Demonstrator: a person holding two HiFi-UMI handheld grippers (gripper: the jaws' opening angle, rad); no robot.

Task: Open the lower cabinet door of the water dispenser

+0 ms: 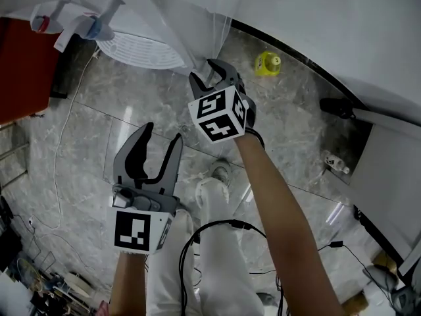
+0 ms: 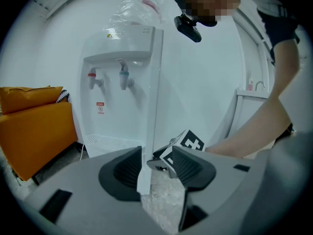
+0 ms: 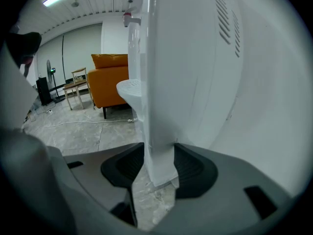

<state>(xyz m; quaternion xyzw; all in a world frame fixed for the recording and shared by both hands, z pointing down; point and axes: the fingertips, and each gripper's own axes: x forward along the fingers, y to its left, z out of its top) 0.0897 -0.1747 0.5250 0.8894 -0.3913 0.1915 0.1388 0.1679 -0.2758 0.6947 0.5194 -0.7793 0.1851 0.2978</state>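
Peeking down in the head view, left gripper (image 1: pixel 162 135) hangs jaws spread and empty while right gripper (image 1: pixel 209 74) sits at the foot of the water dispenser (image 1: pixel 158 12); left gripper view agrees; right gripper view shows jaws pinching the thin edge of the lower cabinet door (image 3: pixel 159 151), so a crooked yank probably slips off.
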